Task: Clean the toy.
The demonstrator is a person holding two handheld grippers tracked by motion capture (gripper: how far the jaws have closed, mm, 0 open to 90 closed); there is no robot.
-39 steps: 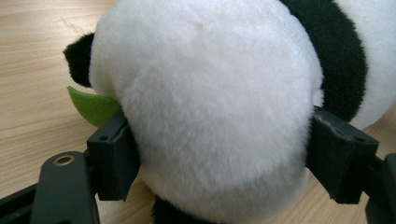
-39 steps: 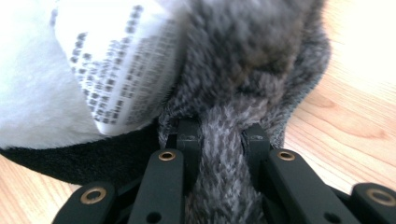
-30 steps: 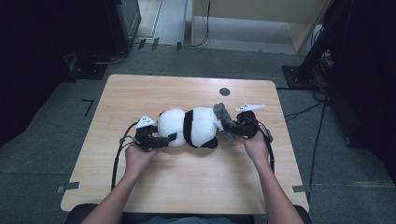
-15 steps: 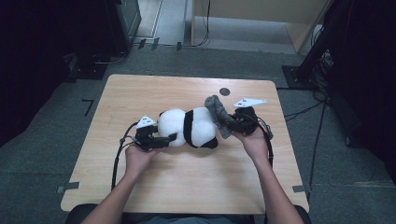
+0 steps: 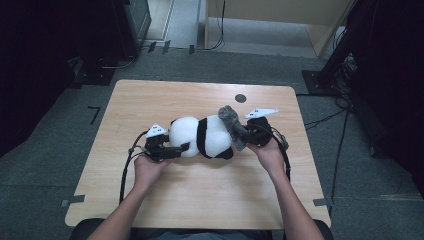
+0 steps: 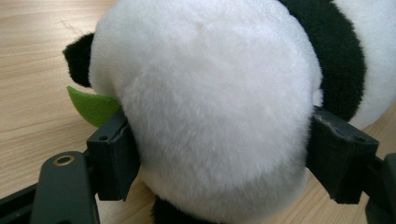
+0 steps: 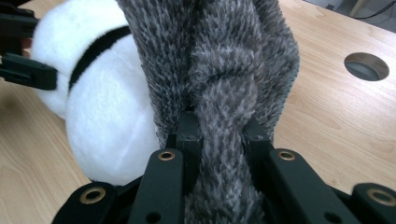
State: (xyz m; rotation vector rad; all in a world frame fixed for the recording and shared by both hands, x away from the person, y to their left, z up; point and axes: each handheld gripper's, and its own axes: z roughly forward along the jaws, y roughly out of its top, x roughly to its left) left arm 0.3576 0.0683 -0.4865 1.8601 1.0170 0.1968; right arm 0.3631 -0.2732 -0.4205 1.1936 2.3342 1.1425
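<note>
A black-and-white plush panda [image 5: 205, 136] lies on its side in the middle of the wooden table [image 5: 165, 100]. My left gripper [image 5: 181, 148] is shut on its white head [image 6: 210, 93], one jaw pressed into the fur on each side. A green felt leaf [image 6: 91, 106] sticks out by the black ear. My right gripper [image 5: 248, 134] is shut on a grey fuzzy cloth [image 5: 231, 122]. It holds the cloth raised over the panda's rear end. In the right gripper view the cloth [image 7: 224, 70] runs up from between the jaws [image 7: 223, 135] and hides part of the panda [image 7: 102, 107].
A round cable hole [image 5: 240, 98] sits in the table behind the panda, and it appears to the right of the cloth as the hole [image 7: 366, 66] in the right gripper view. Bare tabletop lies in front of and to the left of the panda. Cables and dark racks stand on the floor around.
The right gripper has risen a little, lifting the grey cloth higher and further over the panda's rear. The left gripper and the panda's head have stayed put.
</note>
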